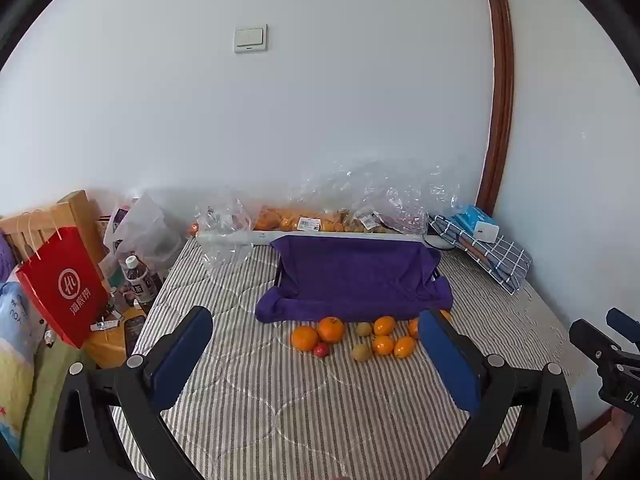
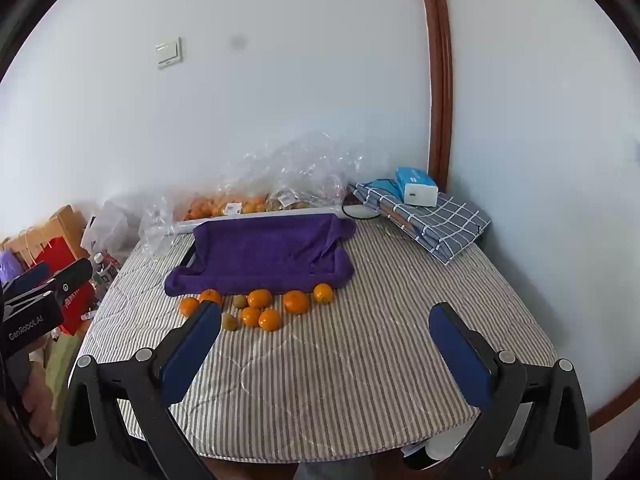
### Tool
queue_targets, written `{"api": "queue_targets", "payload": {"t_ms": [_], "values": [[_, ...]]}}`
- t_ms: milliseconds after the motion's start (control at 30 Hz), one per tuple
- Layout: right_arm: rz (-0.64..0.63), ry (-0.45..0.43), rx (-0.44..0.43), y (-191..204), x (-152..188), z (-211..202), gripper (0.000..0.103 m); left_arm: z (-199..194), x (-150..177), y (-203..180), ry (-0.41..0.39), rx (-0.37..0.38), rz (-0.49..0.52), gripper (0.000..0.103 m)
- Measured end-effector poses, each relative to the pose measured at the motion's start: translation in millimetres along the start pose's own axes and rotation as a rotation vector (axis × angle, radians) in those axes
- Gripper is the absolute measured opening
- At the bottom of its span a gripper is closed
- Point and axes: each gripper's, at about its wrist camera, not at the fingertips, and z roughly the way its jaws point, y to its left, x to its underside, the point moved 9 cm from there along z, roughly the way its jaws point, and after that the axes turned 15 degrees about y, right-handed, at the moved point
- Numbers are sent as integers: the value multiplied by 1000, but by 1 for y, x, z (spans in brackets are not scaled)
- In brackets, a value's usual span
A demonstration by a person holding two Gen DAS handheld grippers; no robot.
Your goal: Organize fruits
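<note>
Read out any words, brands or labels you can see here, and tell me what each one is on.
"GenRoboT.AI": on the left claw's body.
"DA", cut off at the picture's edge: on the right claw's body.
Chinese characters with a round logo: on the red paper bag; too blurred to read.
Price stickers on the fruit bags: too small.

I'm looking at a plain white wall point(image 1: 320, 112) with a light switch point(image 1: 250, 38), brown wooden trim point(image 1: 502, 92) running up the corner, daylight filling everything.

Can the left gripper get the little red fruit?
Probably yes. The left gripper is open and empty, and only bare striped cover lies between it and the little red fruit.
</note>
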Motion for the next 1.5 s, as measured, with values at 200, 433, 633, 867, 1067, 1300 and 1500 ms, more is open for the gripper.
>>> {"api": "queue_targets", "payload": {"t_ms": [200,433,633,867,1067,1300,1500], "values": [[2,-4,14,-1,-2,0,102,4,-2,0,53,6,-5,103],[-4,-20,19,3,2,-8,102,0,-2,6,35,12,-37,103],[-9,-11,13,6,-2,-5,102,0,-2,8,36,11,-41,103],[-21,-19,12,16,-6,-2,102,3,-5,13,35,10,-39,103],[-34,-16,2,29,-14,6,102,12,-9,21,48,8,-43,103],[-45,-5,-16,45,-19,17,102,26,-10,37,77,2,-49,103],[-47,-6,-23,56,-22,25,102,35,-10,43,97,3,-30,103]]}}
